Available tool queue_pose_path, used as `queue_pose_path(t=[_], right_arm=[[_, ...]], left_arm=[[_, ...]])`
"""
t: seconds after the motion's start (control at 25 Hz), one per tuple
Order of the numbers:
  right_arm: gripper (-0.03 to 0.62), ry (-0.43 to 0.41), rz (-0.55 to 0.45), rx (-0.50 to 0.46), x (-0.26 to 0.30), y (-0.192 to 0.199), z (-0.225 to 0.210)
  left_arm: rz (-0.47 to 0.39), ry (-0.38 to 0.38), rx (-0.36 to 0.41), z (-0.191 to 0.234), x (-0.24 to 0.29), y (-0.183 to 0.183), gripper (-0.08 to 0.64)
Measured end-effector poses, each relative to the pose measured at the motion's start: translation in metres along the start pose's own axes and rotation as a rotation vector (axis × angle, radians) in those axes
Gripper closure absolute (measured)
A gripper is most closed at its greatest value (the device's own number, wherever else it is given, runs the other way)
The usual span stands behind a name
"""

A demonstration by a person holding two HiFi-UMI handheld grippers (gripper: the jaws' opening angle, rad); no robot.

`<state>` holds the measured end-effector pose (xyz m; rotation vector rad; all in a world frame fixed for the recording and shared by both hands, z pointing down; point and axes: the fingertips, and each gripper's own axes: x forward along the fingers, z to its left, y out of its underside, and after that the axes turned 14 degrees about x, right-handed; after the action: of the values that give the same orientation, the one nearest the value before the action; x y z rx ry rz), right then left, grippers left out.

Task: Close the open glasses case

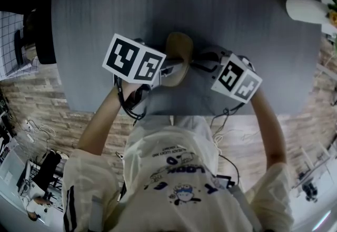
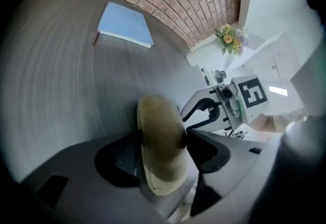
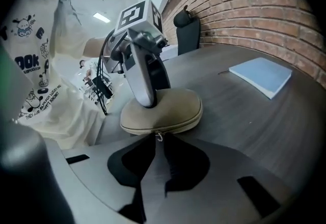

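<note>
Glasses case point(image 3: 162, 110) sits mid-frame on the table point(image 1: 105, 25), clamped by my left gripper point(image 2: 162, 139); right gripper point(image 3: 158, 142) stands narrowly parted at the zip pull point(image 3: 159, 136). Zip looks closed, so next I'd back away and release

Lying flat on the grey table point(image 3: 254, 131), near its front edge: tan, soft-shelled, oval glasses case point(image 3: 168, 108). Lid down on the base, zip seam point(image 3: 188, 125) running round the rim, small metal puller point(image 3: 159, 136) hanging mid-seam.

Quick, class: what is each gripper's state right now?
Left gripper: shut on the glasses case.
Right gripper: open, holding nothing; the zipper pull sits at its tips.
</note>
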<state>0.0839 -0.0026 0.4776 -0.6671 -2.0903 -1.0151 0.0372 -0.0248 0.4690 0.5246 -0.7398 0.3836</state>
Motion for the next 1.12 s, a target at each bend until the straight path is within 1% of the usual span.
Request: queue_pose_path(t=[0.04,0.16,0.32,0.4,0.56,0.72,0.92,1.0,1.12], right_arm=[[0.55,0.001,0.003,-0.003,0.0,0.001,0.0],[0.583,0.011,0.002,-0.003,0.001,0.005,0.001],[0.589,0.022,-0.014,0.036,0.003,0.005,0.001],[0.591,0.042,-0.026,0.053,0.001,0.004,-0.001],[0.591,0.082,-0.055,0.049,0.0,0.003,-0.004],[0.591,0.1,-0.076,0.058,-0.002,0.001,-0.01],[0.591,0.087,-0.076,0.062,-0.003,-0.003,-0.014],[0.591,0.107,-0.088,0.067,-0.007,-0.005,-0.02],[0.591,0.143,-0.125,0.102,-0.014,-0.014,-0.041]], left_arm=[[0.0,-0.001,0.0,0.0,0.0,0.0,0.281],[0.0,-0.003,0.002,-0.001,0.001,-0.001,0.281],[0.003,-0.007,0.005,-0.001,0.0,-0.001,0.281],[0.007,-0.012,0.007,-0.001,0.0,-0.001,0.281],[0.025,-0.022,0.015,-0.001,0.0,0.0,0.281],[0.046,-0.024,0.019,-0.002,0.0,-0.001,0.281],[0.053,-0.033,0.023,-0.002,0.0,-0.001,0.281],[0.059,-0.039,0.028,-0.003,0.0,-0.002,0.281],[0.063,-0.044,0.042,-0.005,0.002,-0.003,0.281]])
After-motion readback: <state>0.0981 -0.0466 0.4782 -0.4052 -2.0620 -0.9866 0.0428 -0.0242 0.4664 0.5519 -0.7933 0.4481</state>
